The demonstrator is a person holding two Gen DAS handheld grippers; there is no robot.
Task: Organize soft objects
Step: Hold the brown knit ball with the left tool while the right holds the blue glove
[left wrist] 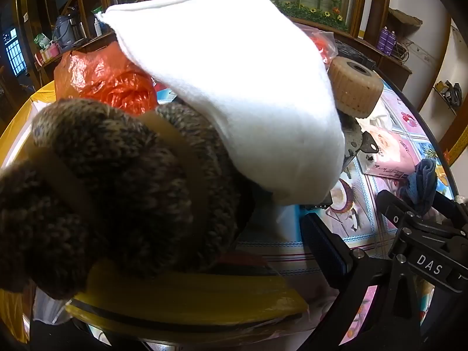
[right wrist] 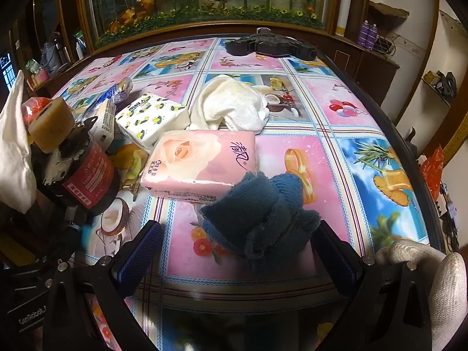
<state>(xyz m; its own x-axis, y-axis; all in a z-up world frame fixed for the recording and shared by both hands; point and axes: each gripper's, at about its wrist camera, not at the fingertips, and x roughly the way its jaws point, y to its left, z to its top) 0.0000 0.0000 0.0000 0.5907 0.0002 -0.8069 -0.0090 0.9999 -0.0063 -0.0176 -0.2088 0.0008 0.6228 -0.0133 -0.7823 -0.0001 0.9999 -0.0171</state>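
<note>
A brown knitted piece (left wrist: 117, 181) bound with tan bands fills the left of the left wrist view, over a yellow basin rim (left wrist: 187, 295). A white cloth (left wrist: 234, 87) leans on top of it. My left gripper (left wrist: 234, 248) is open: only its right finger (left wrist: 324, 248) shows, touching nothing, while the knit hides the other. In the right wrist view a dark blue knitted cloth (right wrist: 257, 213) lies on the table between the spread fingers of my right gripper (right wrist: 237, 251). The pads do not press on it.
Behind the blue cloth lie a pink tissue pack (right wrist: 199, 161), a white patterned tissue pack (right wrist: 152, 120) and a white towel (right wrist: 231, 105). A black and red motor (right wrist: 79, 169) with a tan wheel (right wrist: 49, 125) stands at left. A red bag (left wrist: 102, 79) sits behind the knit. A gloved hand (right wrist: 424, 278) grips at lower right.
</note>
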